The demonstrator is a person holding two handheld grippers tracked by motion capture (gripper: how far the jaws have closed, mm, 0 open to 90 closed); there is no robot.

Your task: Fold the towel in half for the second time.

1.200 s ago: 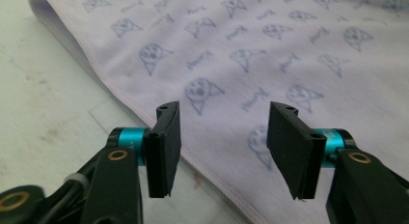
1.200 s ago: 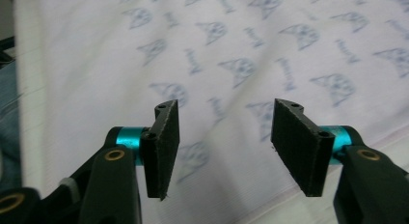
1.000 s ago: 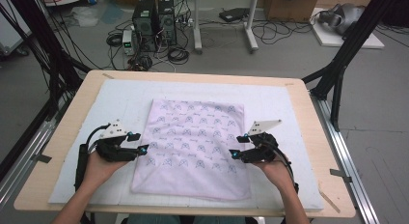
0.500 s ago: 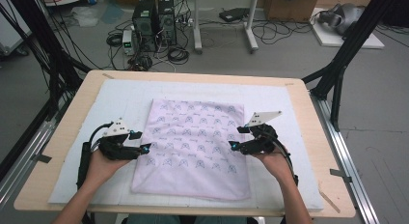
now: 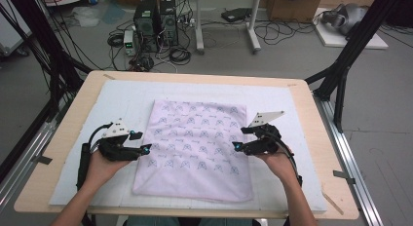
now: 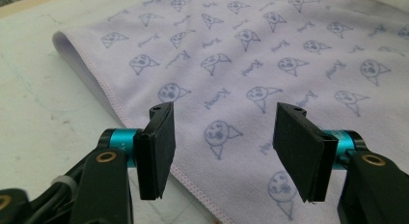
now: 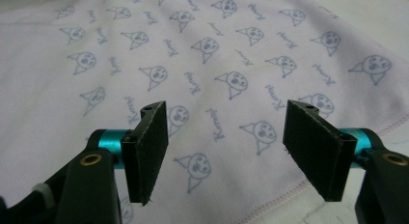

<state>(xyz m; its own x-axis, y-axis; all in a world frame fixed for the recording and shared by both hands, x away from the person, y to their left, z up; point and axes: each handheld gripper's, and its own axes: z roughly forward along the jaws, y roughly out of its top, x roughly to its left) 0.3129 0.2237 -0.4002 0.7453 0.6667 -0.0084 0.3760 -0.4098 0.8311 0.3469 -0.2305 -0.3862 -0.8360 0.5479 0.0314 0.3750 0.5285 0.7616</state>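
Pale lilac towel (image 5: 195, 148) with blue cartoon-face print

Probably lab: computer towers (image 5: 156, 19), tangled cables (image 5: 180, 53), black rig frame (image 5: 348, 55).

Grey floor (image 5: 292, 60) beyond the table holds computer towers (image 5: 156, 19) and tangled cables (image 5: 272, 33).

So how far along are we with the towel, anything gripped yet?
Done: the towel lies flat on the white mat, apparently already folded along its left edge. In hand: the left tool and right tool sit open over its side edges, nothing between the jaws. Left: gripping the edges and any further fold.
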